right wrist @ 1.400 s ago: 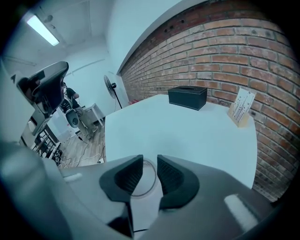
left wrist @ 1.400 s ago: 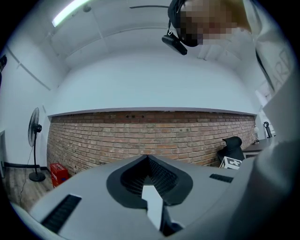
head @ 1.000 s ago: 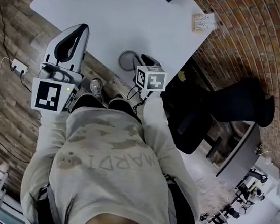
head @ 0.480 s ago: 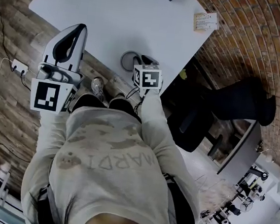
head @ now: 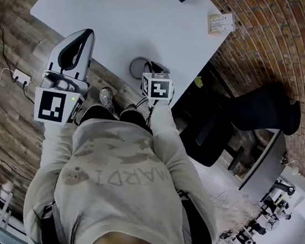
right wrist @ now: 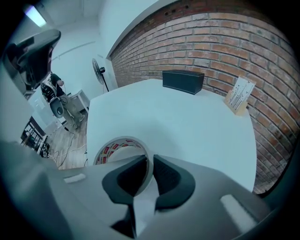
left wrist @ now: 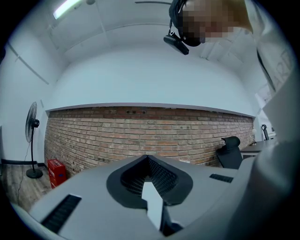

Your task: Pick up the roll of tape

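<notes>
- The right hand-held gripper (right wrist: 149, 161) had just been closing its jaws, and they had the roll of tape (right wrist: 119, 146) between them. One jaw was inside the ring and the other outside, with the roll's wall pinched in the narrow gap.
- The grasp looked made. The pads sat tight on the part of the ring nearest the gripper, and the rest of the ring curved away ahead and to its left.
- The roll lay flat on the desk (right wrist: 187, 122), directly under the downward-tilted gripper and close to the desk's near edge. No gap showed beneath it.
- By my reading, reach and clamp were done, and only the lift off the desk was left.
- The left hand-held gripper (left wrist: 147, 161) took no part. Its jaws were together on nothing, and it was held level, well to the left of the working gripper, aimed at the brick wall (left wrist: 140, 136).
- Farther out, beyond the roll, a black box (right wrist: 183, 81) and a card stand (right wrist: 240, 101) stood well apart from the gripper, clear of any lift path.
</notes>
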